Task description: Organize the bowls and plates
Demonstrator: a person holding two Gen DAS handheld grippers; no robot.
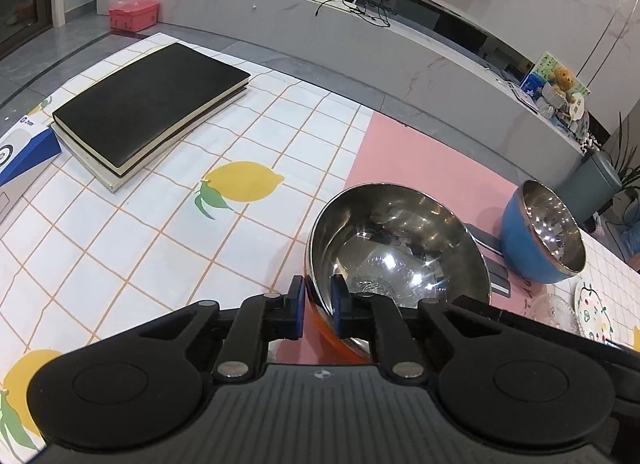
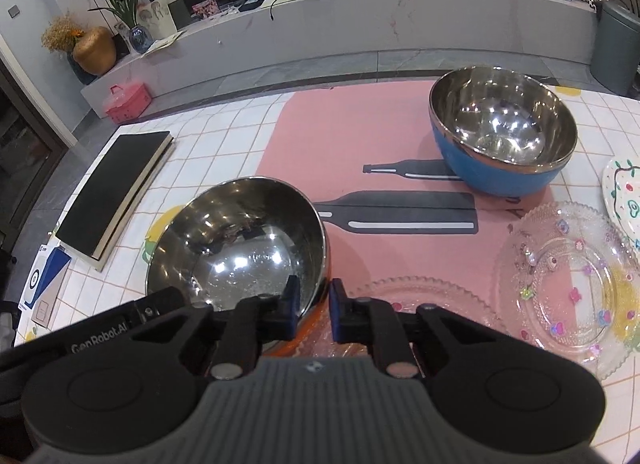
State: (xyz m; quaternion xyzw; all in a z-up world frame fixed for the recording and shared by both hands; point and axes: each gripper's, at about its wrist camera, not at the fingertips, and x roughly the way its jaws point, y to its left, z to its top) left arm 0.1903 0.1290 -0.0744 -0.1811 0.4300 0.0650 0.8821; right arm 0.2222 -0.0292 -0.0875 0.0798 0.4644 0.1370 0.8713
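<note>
Both grippers pinch one orange bowl (image 1: 396,248) rim
Left gripper (image 1: 319,306) and right gripper (image 2: 313,310) clamp it; uneven pulls could slip the slick steel

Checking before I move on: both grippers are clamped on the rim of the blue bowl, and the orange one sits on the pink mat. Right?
Not quite: it is reversed. Both the left gripper and the right gripper pinch the rim of the orange bowl, as each wrist view shows. The blue bowl stands free on the pink mat, seen in the right wrist view.
</note>
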